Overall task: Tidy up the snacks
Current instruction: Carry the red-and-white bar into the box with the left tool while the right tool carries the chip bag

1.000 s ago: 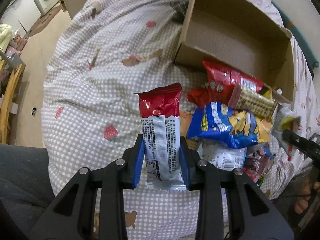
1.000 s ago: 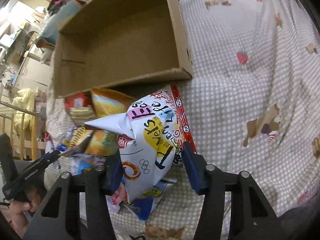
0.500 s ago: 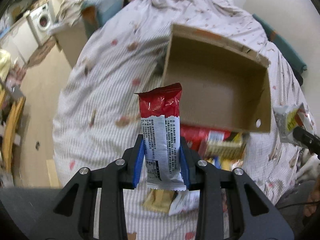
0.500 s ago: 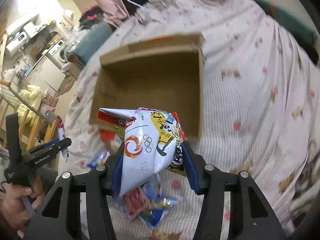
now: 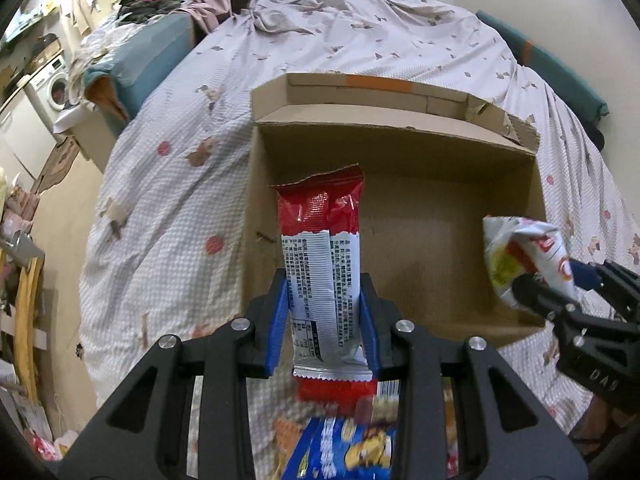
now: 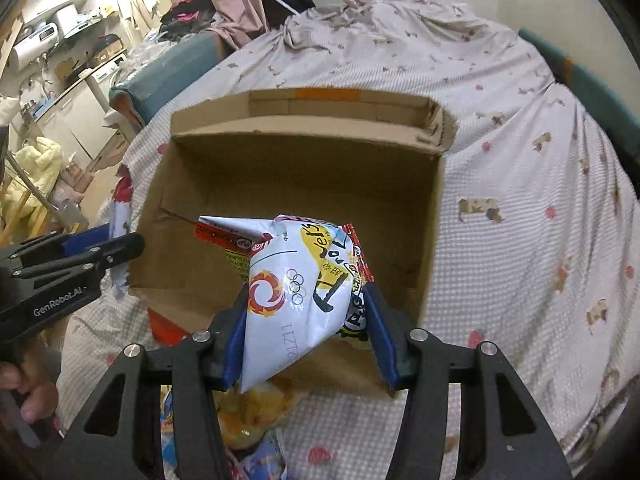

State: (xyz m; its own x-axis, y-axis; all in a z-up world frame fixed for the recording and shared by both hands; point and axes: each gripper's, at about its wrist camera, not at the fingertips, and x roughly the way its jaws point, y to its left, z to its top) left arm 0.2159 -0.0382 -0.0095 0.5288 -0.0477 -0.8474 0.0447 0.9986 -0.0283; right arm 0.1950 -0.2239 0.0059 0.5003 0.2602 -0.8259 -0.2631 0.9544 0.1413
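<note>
**Cardboard box under 2 held snacks**

Cardboard box (image 5: 400,208) is sitting open on the bed (image 5: 168,184). Left tongs (image 5: 323,320) are pinching a red-and-white bar (image 5: 320,256), holding it upright over the box's left side. Right tongs (image 6: 304,332) are pinching a white bag (image 6: 296,280) with a red swirl and yellow patch, holding it above the box's near wall. More snacks (image 5: 340,448) are lying on the bed just in front of the box, blurred.
</note>
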